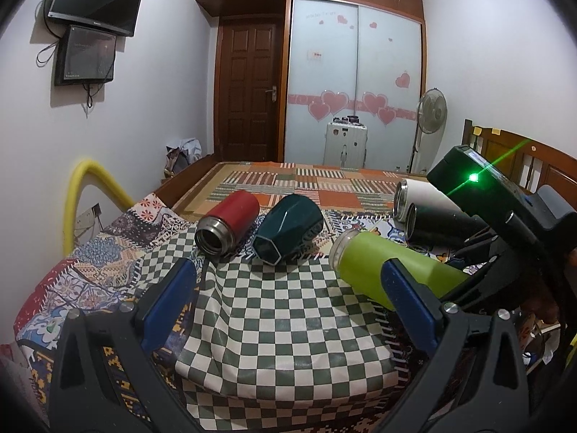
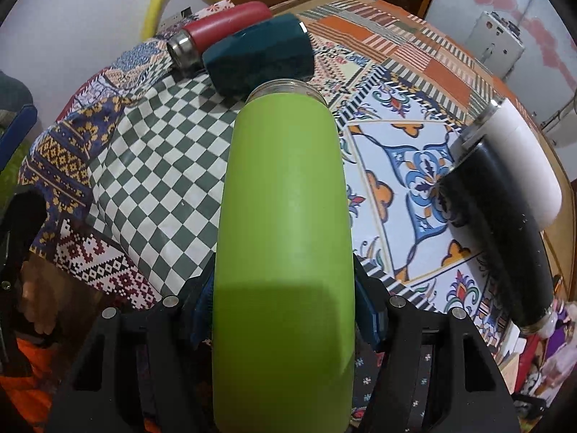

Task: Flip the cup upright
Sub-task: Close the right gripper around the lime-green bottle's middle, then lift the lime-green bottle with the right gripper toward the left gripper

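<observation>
Green cup (image 2: 285, 216): we see it lying on its side over the checked cloth (image 1: 274, 324), mouth pointing toward the far edge of the bed (image 1: 313, 176), its base end between the right gripper's pads.

Right gripper (image 2: 285, 310): pinching the green cup across its body near the base; both pads press its sides.

Left gripper (image 1: 288, 299): spread wide with nothing between its fingers, hovering over the checked cloth at the near edge of the bed.

Other cups: the red cup (image 1: 228, 223) and the teal cup (image 1: 288, 232) lie side by side beyond the cloth; the white cup (image 1: 418, 198) and the black cup (image 1: 438, 225) lie together toward the right edge.

Risk, slip: we judge that the smooth round wall, held near one end, could rotate or slide in the pads as the cup is swung upright.

Risk, collision: the mouth sits just beside the teal cup, so a swing could knock it.

Risk, toppling: the soft, wrinkled bedding gives a poor footing; a tall cup set down here may fall over.

Right wrist view only: the grip itself and the closeness of the rim to the teal cup.

Left wrist view only: the cup's slant from the side, the red cup's open mouth, and the idle left fingers.
</observation>
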